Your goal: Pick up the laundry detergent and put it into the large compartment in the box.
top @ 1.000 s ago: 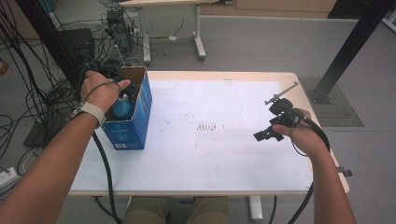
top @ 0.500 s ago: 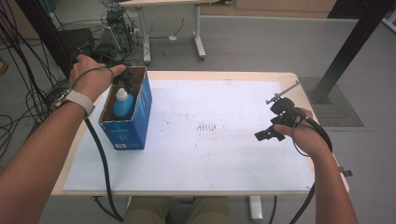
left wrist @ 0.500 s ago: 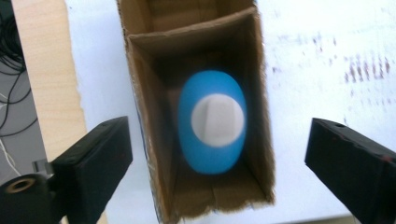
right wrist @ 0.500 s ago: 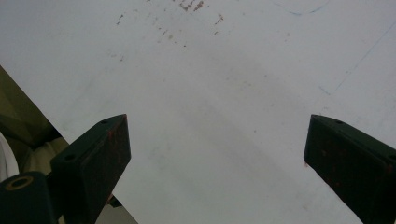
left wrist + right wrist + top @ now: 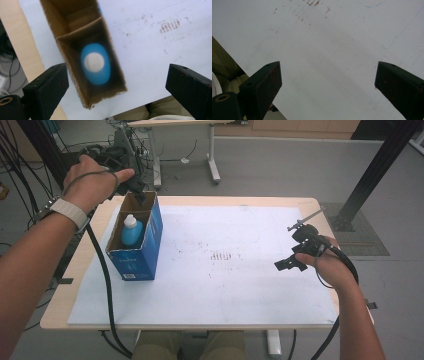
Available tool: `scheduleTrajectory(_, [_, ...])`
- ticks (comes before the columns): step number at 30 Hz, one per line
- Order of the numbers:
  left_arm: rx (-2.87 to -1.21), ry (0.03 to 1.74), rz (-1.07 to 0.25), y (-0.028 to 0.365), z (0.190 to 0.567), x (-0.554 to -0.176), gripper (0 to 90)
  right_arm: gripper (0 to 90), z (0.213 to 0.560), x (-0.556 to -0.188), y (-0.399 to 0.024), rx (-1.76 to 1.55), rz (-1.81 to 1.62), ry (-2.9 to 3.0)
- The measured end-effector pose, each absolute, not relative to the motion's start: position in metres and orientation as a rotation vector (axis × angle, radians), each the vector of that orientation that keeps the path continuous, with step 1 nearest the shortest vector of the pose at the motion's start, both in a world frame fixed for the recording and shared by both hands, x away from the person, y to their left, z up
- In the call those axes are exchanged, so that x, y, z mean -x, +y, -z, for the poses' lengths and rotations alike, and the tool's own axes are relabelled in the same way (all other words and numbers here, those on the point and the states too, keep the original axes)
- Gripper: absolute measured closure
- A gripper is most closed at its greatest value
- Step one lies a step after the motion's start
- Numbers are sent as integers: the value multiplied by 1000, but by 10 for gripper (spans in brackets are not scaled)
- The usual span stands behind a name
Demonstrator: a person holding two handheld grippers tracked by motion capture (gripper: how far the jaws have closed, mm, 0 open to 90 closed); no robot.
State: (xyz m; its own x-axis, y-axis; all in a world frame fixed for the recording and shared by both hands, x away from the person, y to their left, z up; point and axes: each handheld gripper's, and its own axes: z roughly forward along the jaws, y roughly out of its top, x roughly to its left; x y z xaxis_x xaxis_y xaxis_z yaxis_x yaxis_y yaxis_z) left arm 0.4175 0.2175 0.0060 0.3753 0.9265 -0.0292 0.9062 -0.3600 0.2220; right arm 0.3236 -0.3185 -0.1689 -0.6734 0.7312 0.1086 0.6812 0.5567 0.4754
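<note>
A blue cardboard box (image 5: 149, 251) stands open-topped on the left of the white mat (image 5: 225, 290). A blue bottle with a white cap (image 5: 131, 231) stands upright in its near compartment. My left gripper (image 5: 137, 190) hovers above the box's far end, jaws pointing down. Its jaws have just been opening and nothing is between them. In the left gripper view the bottle (image 5: 95, 63) sits deep in the box (image 5: 75, 72), below the wide-apart left gripper (image 5: 117, 72). My right gripper (image 5: 290, 264) hangs open over the mat's right side, and the right gripper (image 5: 328, 72) has bare mat between its jaws.
The wooden table's edge (image 5: 90, 270) borders the mat on all sides. Cables and equipment (image 5: 30, 180) crowd the floor at the left. Another table's legs (image 5: 212, 165) stand behind, and a black post (image 5: 370, 175) rises at the right.
The left hand has lifted up and back out of the box, leaving the bottle standing inside. The right hand has stayed put.
</note>
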Motion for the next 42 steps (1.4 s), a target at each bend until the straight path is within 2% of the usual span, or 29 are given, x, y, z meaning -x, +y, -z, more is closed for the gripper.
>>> scheduleTrajectory(10, [-2550, 1433, -115, 188, -22, -406, 62, 70, 165, -320, -319, -1222, -755, 2672])
scheduleTrajectory(16, [-2639, 1239, -76, 171, -23, -405, 62, 70, 164, -318, -320, -1224, -756, 2668])
scheduleTrajectory(23, [-2752, 1023, -62, 151, -13, -405, 66, 70, 163, -317, -322, -1227, -759, 2664])
scheduleTrajectory(42, [-2866, 554, 67, 130, 27, -407, 66, 70, 157, -320, -317, -1219, -763, 2669])
